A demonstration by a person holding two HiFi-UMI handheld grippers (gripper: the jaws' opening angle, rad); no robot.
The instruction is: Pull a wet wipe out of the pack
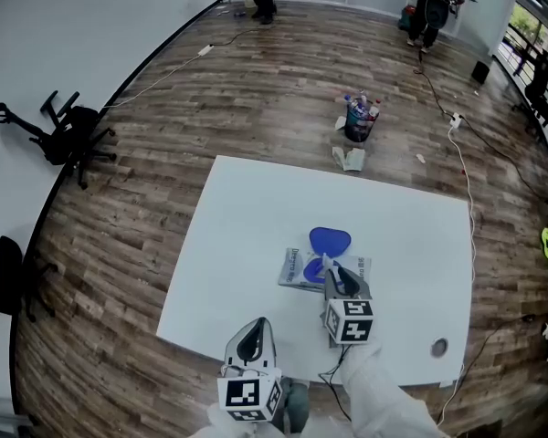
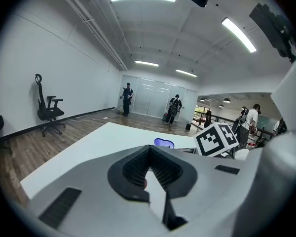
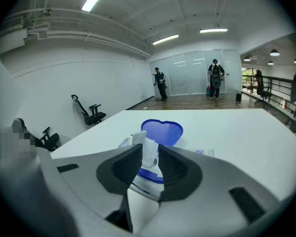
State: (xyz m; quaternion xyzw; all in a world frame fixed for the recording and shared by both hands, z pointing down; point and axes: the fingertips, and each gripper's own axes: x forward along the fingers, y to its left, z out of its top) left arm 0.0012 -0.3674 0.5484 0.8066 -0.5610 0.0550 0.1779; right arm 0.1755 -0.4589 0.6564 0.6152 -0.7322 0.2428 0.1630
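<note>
A flat wet wipe pack [image 1: 301, 268] lies on the white table [image 1: 247, 235], its blue lid [image 1: 330, 240] flipped open on the far side. My right gripper [image 1: 334, 274] stands over the pack's opening. In the right gripper view it [image 3: 150, 154] is shut on a white wipe [image 3: 149, 144] that sticks up from the opening, in front of the blue lid [image 3: 163, 131]. My left gripper [image 1: 255, 330] hovers at the table's near edge, left of the pack and apart from it. Its jaws [image 2: 149, 166] are shut with nothing between them.
A round hole [image 1: 439, 346] sits in the table's near right corner. On the wooden floor beyond the table stand a bin of bottles [image 1: 359, 119] and a crumpled cloth [image 1: 350, 159]. Office chairs [image 1: 68, 135] are at the left wall; people [image 1: 434, 3] stand far off.
</note>
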